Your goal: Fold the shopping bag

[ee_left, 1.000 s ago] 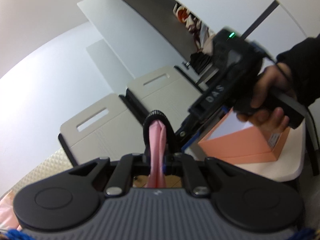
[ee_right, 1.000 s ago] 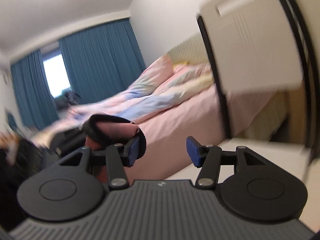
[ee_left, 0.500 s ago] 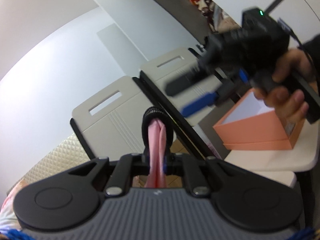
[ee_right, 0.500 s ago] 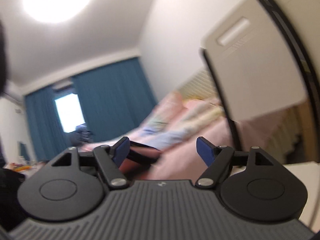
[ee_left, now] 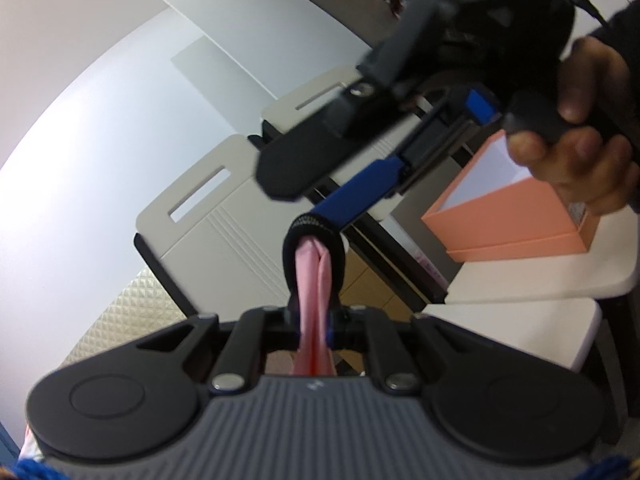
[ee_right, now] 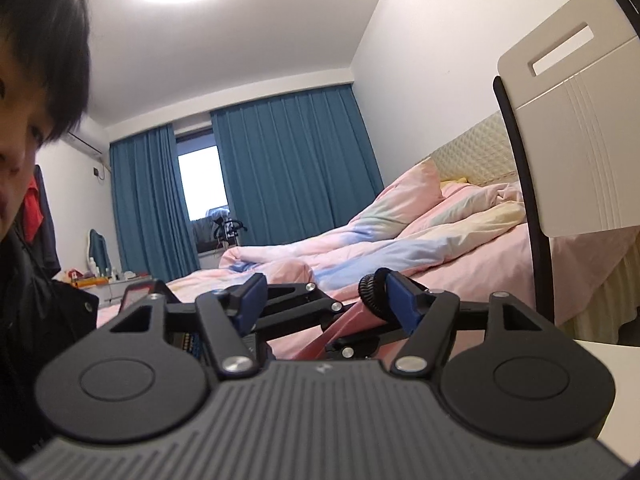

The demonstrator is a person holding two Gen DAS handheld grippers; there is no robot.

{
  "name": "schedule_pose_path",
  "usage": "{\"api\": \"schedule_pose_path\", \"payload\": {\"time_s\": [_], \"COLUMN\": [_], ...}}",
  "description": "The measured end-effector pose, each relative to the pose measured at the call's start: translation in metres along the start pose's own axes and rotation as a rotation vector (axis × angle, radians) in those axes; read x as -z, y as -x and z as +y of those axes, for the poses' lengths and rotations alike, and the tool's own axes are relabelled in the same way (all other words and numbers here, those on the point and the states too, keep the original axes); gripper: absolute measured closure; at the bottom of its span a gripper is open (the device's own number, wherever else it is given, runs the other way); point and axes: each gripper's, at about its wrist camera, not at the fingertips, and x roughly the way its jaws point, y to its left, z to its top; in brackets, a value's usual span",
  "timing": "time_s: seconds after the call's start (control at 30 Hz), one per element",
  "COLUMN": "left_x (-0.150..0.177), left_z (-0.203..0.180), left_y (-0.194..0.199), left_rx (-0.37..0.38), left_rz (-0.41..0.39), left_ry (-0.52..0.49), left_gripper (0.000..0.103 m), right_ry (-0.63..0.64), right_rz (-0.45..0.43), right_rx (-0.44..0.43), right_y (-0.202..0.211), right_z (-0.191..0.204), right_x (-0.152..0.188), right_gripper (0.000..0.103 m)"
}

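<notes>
Bag: pink fabric bunched into a thin roll, held up in the air, clamped between the closed fingers of the left hand-held gripper. A black elastic band loops over the roll's top end. The roll's lower end runs down behind the gripper body, out of view.

Right hand-held gripper comes in from the upper right, held by the right hand. One blue finger has its tip touching the band on the band's upper right side. Other finger sits above, apart from the band. From the right wrist view the right hand-held gripper is spread wide, and the band sits just inside its right pad, touching or nearly so; cannot tell which. Left pad is well apart from the band, open gap between.

Below and right: white counter edge with an orange box on it, near the right hand. Two chairs stand behind the bag, backs toward the counter. Bed beyond the grippers in the right view, and a person's face at far left, close to the lens.
</notes>
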Motion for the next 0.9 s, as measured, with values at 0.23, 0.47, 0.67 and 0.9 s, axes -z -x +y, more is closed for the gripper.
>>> {"api": "schedule_pose_path", "payload": {"time_s": [0.23,0.47,0.67,0.9], "left_x": [0.003,0.005,0.006,0.003], "left_z": [-0.003,-0.006,-0.008,-0.008], "left_y": [0.001,0.003,0.003,0.004], "left_rx": [0.005,0.003,-0.004,-0.004], "left_rz": [0.014,0.017,0.022,0.026], "left_ry": [-0.023,-0.030,-0.032,-0.035], "left_gripper": [0.092,0.093,0.093,0.094], "right_ry": [0.054,0.083,0.061,-0.012], "right_rz": [0.031,0.053,0.063,0.054], "right_rx": [-0.016,-0.039,-0.089,-0.114], "right_y": [0.000,0.000,-0.001,-0.004], "right_z": [0.020,0.025,0.026,0.016], "right_x": [-0.002,-0.002,-0.001,0.000], "right_gripper": [0.034,0.034,0.034,0.034]}}
